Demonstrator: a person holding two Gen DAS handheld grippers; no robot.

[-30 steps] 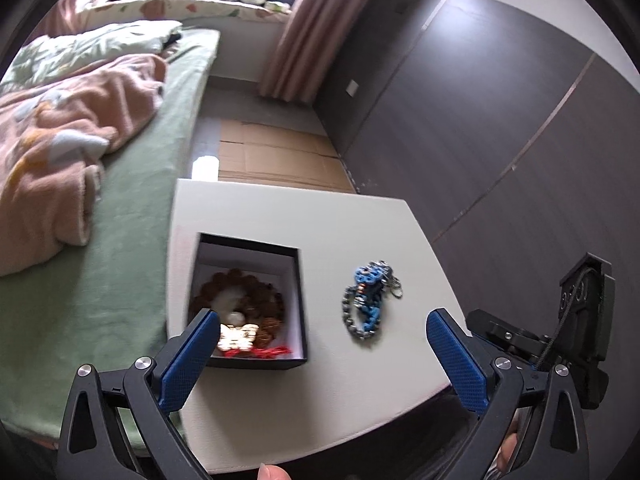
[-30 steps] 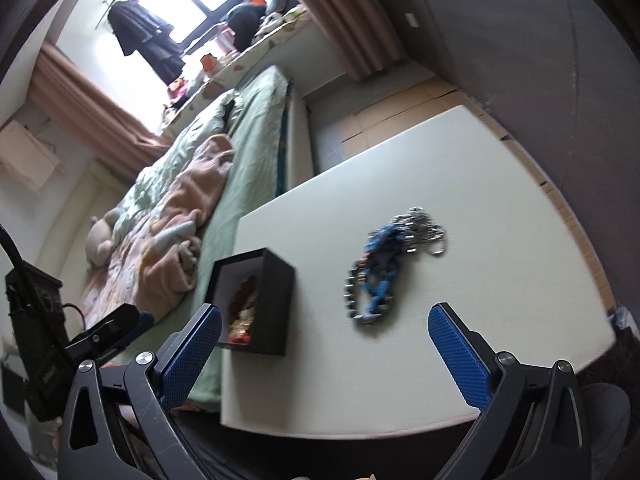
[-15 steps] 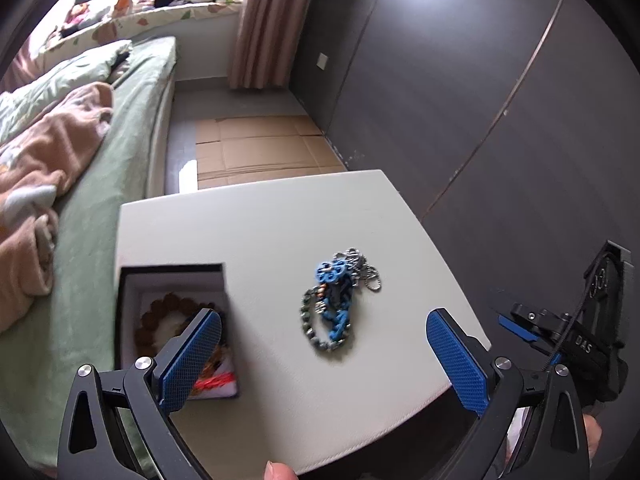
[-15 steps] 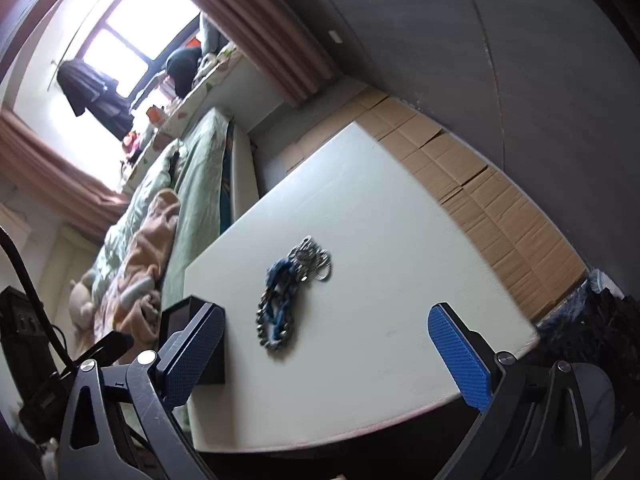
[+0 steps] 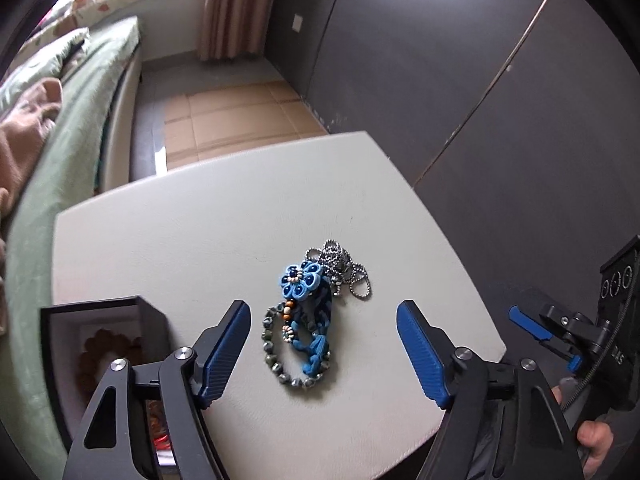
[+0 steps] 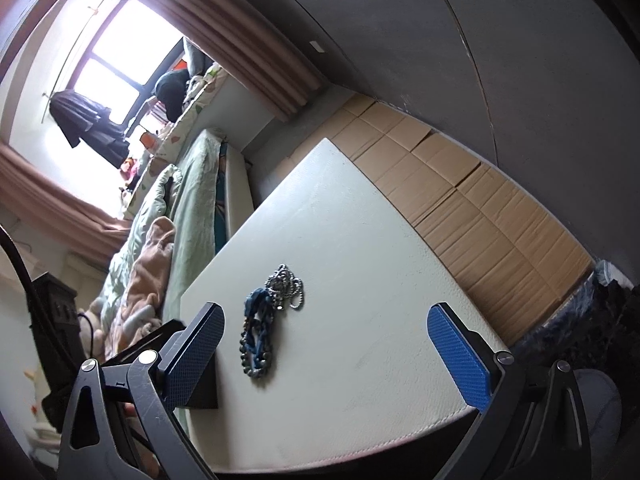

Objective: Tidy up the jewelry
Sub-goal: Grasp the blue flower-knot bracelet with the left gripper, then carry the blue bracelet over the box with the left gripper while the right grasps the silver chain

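Note:
A heap of jewelry lies on the white table: a blue flower ornament with a blue cord, a green bead bracelet and a silver ball chain. My left gripper hovers just above this heap, its jaws closing, with the heap between them and the pads clear of it. At the left stands a black box with a brown bead bracelet inside. My right gripper is open over the table, to the right of the same heap.
A bed with green sheet and a pink blanket runs along the table's left side. Flattened cardboard covers the floor beyond the table. A dark wall stands at the right. The other gripper's body and a hand show at right.
The left gripper has moved right from over the box to over the blue jewelry heap and come lower, its jaws narrowing. The right view has rolled and shifted right, with the heap now nearer its left finger.

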